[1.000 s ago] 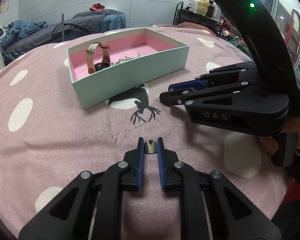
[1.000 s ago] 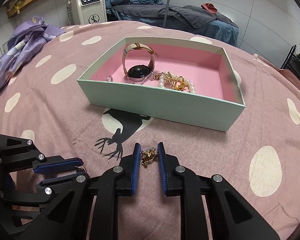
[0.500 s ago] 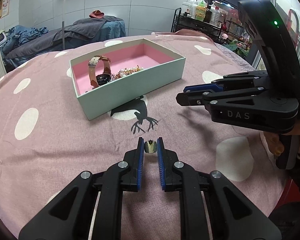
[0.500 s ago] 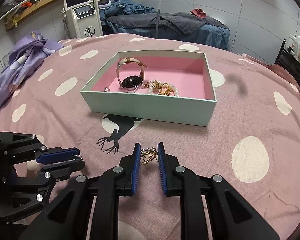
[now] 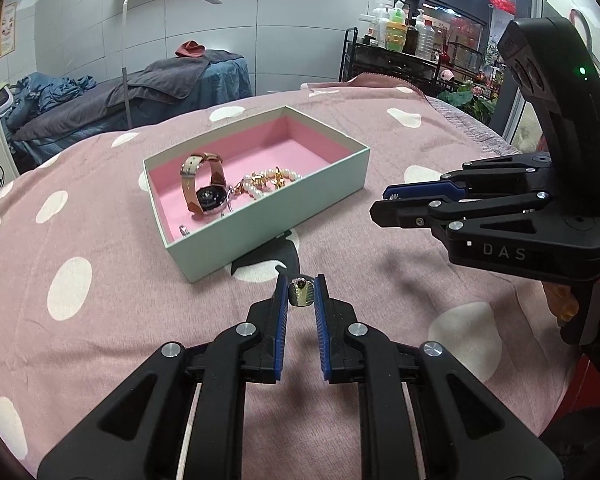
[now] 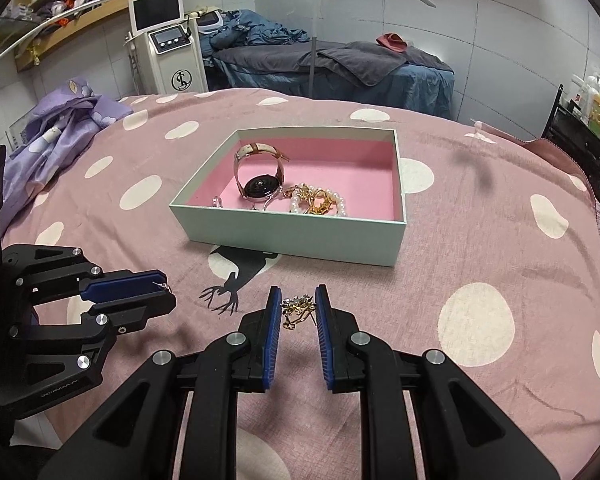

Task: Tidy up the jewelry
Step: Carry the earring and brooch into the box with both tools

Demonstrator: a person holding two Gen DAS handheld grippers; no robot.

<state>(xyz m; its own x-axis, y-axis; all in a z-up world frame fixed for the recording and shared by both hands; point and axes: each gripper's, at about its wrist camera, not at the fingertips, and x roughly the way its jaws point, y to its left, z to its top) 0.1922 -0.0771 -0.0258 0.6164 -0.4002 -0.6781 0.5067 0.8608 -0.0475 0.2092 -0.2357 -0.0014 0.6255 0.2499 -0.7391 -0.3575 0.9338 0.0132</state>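
One box (image 6: 300, 236), one watch (image 6: 260, 178), two claws (image 5: 301, 294).

The left tool (image 5: 301, 294) pinches a ring (image 5: 301, 293) above the dotted pink cloth (image 5: 100, 300). Ahead, the box (image 5: 268, 216) holds a watch (image 5: 204, 188) and a pearl bracelet (image 5: 268, 182); the right tool (image 5: 380, 204) hovers nearby.

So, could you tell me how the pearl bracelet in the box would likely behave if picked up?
The pearl bracelet lies in a loose heap, so it would probably droop limply. Its gold links look tangled and may snag the watch beside it.
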